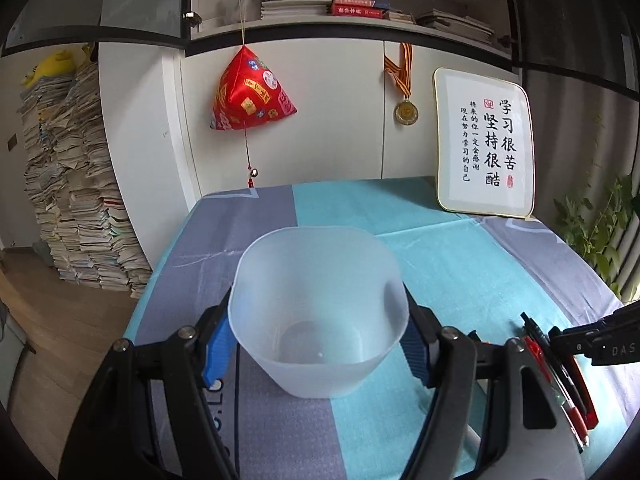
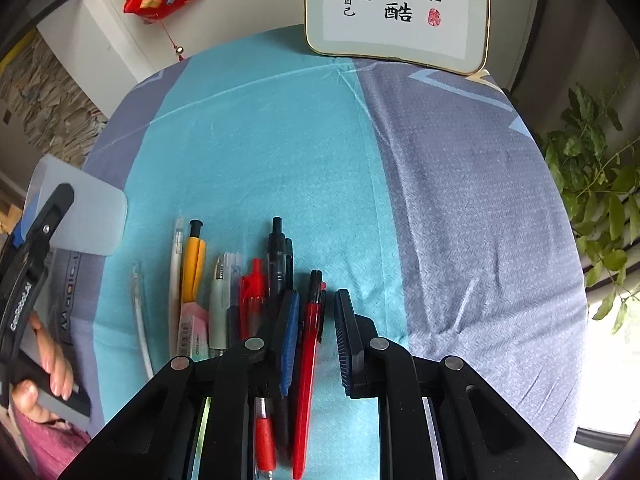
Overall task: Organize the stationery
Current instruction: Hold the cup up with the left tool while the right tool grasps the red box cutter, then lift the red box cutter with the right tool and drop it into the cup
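table cloth [image 2: 460, 208] right half bare; left claw [image 1: 316, 344] grips cup [image 1: 320, 300]; right claw [image 2: 316, 332] parted astride red pen [image 2: 306, 380].

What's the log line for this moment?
left gripper: shut on cup | cup: empty | right gripper: open, astride red pen | grasp: not yet

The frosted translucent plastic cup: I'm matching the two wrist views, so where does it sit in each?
Left wrist: frosted translucent plastic cup at centre, between the left gripper's fingers.
Right wrist: cup at the left edge.
Shared landmark: white calligraphy plaque.
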The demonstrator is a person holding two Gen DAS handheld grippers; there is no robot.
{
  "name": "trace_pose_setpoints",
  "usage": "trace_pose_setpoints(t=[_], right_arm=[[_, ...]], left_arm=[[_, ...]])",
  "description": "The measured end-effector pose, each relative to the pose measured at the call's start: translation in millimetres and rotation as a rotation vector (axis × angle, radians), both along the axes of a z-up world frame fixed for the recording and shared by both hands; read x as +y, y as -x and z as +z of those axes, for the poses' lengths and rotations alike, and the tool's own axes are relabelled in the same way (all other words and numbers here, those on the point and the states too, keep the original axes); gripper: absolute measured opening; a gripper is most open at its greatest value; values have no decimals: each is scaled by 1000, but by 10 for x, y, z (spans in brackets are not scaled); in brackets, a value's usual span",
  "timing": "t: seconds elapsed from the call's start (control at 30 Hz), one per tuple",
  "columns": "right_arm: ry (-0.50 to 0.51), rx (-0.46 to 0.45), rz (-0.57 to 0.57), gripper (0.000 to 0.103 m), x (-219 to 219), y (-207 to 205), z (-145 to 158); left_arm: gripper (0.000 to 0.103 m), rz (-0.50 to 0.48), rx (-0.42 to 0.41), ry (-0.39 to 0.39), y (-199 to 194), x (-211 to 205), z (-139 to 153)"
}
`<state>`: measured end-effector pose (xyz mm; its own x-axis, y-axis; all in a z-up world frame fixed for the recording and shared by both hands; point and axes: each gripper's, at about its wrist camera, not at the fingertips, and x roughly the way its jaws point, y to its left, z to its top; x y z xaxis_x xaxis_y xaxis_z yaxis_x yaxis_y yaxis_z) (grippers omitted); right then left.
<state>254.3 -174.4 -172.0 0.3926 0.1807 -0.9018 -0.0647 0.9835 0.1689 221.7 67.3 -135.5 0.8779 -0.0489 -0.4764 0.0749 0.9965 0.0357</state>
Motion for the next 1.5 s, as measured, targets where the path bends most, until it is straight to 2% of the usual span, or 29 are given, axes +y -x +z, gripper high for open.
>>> trace_pose_setpoints(t=[0.13, 0.27, 0.43, 0.53, 0.63, 0.67, 0.73, 0.77, 0.87, 0.93, 1.0, 1.1, 1.13, 1.2, 1.27, 1.33, 1.5], right_arm=[[11, 2, 4, 18, 41, -10, 3], [7, 8, 9, 20, 66, -26, 7], [-25, 26, -3, 21, 10, -47, 14], [-12, 22, -10, 29, -9, -39, 17], [0, 9, -7, 31, -23, -38, 35], [-5, 8, -10, 31, -28, -40, 41], [-12, 5, -14, 31, -26, -53, 59], [-11, 2, -13, 31, -18, -59, 68], [7, -2, -5, 31, 26, -71, 89], [24, -1, -4, 31, 58, -97, 81], [31, 2, -5, 31, 78, -113, 62], [68, 13, 1, 31, 131, -135, 17], [77, 8, -2, 30, 141, -130, 22], [70, 4, -7, 9, 139, -128, 27], [26, -1, -6, 9, 105, -113, 45], [6, -50, -8, 9, 75, -69, 165], [-18, -190, 5, 9, 57, 109, 660]], left_arm=[[68, -21, 2, 9, 3, -8, 3], [68, -31, 12, 61, -18, 73, 2], [69, -68, 10, 60, 20, 25, -4], [69, -76, 1, 51, 45, -3, 3], [70, -78, -14, 52, 73, 3, 14], [70, -78, -22, 52, 93, 4, 21], [82, -74, -31, 45, 115, 4, 27], [84, -68, -42, 41, 137, 10, 36], [83, -70, -47, 54, 136, 38, 43], [72, -75, -21, 66, 87, 54, 28], [68, -82, -6, 76, 62, 67, 17], [68, -83, -10, 74, 75, 58, 22], [68, -85, -10, 75, 74, 60, 22], [68, -88, -9, 79, 74, 64, 20], [68, -92, -8, 76, 75, 54, 19], [68, -94, -7, 71, 73, 44, 19], [68, -102, -7, 68, 78, 34, 17]])
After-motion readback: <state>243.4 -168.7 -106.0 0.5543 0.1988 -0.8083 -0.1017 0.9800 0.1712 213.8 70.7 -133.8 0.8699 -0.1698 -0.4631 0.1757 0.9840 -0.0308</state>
